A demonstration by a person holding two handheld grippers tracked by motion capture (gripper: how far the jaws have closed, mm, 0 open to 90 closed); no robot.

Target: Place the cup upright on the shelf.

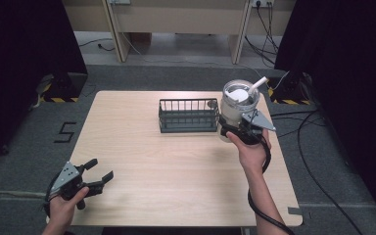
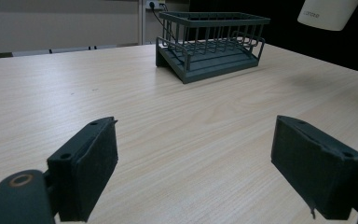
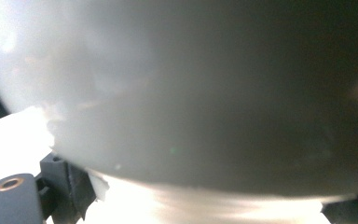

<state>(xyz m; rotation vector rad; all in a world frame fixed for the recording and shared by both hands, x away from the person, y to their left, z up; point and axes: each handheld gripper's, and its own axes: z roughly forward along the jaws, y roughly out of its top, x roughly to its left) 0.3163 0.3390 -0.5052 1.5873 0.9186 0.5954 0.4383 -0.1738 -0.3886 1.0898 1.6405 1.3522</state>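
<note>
A pale, see-through jar holds white contents, and a white stick pokes out of its mouth. My right gripper is shut on the jar's lower part, just right of a dark wire basket. In the right gripper view the jar's wall sits close between the jaws of that gripper. In the left gripper view its white underside hangs above the table, right of the basket. My left gripper stands open at the table's front left, nothing between its pads.
The light wooden table has bare wood across its middle and front. Black curtains stand at both sides. Cables run over the grey floor to the right. A bench stands behind the table.
</note>
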